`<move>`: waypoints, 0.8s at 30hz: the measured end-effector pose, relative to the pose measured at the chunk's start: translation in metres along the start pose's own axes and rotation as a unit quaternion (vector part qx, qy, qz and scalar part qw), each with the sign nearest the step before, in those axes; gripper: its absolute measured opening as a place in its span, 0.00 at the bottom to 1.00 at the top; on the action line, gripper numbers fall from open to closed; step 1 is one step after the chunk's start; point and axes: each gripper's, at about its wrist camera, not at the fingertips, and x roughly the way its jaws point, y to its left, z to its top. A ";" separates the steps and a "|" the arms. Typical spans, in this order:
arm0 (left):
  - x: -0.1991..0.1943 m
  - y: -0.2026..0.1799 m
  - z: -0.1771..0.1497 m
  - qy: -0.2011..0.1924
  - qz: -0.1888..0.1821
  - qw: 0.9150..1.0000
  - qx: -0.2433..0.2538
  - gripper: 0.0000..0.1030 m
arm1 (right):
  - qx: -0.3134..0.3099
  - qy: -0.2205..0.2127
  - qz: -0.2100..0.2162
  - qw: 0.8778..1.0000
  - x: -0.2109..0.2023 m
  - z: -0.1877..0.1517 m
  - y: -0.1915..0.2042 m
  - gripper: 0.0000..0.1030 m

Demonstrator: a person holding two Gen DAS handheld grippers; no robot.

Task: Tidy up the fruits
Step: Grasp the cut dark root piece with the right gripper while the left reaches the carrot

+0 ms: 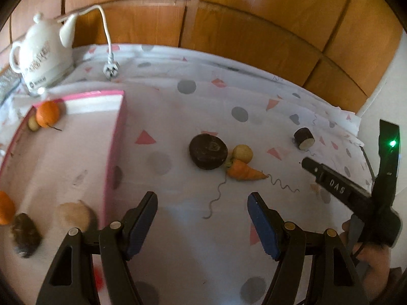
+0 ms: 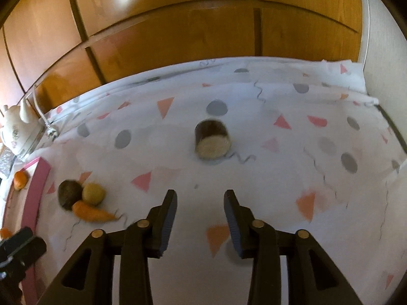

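Observation:
A pink-rimmed tray point(image 1: 115, 137) lies at the left and holds an orange fruit point(image 1: 47, 113), a small pale piece point(image 1: 33, 124), another orange point(image 1: 5, 208), a dark oblong piece point(image 1: 25, 235) and a pale round piece point(image 1: 73, 214). On the cloth sit a dark round piece point(image 1: 208, 151), a yellow ball-shaped piece point(image 1: 243, 153) and a carrot point(image 1: 245, 172), touching one another. A dark cylinder with a pale cut face point(image 1: 304, 138) lies apart to the right, straight ahead of my right gripper point(image 2: 200, 198). My left gripper point(image 1: 202, 199) is open and empty beside the tray. My right gripper is open and empty.
A white kettle point(image 1: 42, 53) with its cord and plug point(image 1: 110, 70) stands at the back left. Wooden cabinet doors point(image 1: 254, 25) run behind the table. The patterned tablecloth point(image 2: 318, 178) ends at a wall on the right.

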 end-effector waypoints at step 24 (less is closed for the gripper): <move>0.048 -0.029 0.023 0.006 0.002 0.999 -0.047 0.70 | -0.028 -0.017 -0.012 0.999 0.038 0.041 -0.006 0.35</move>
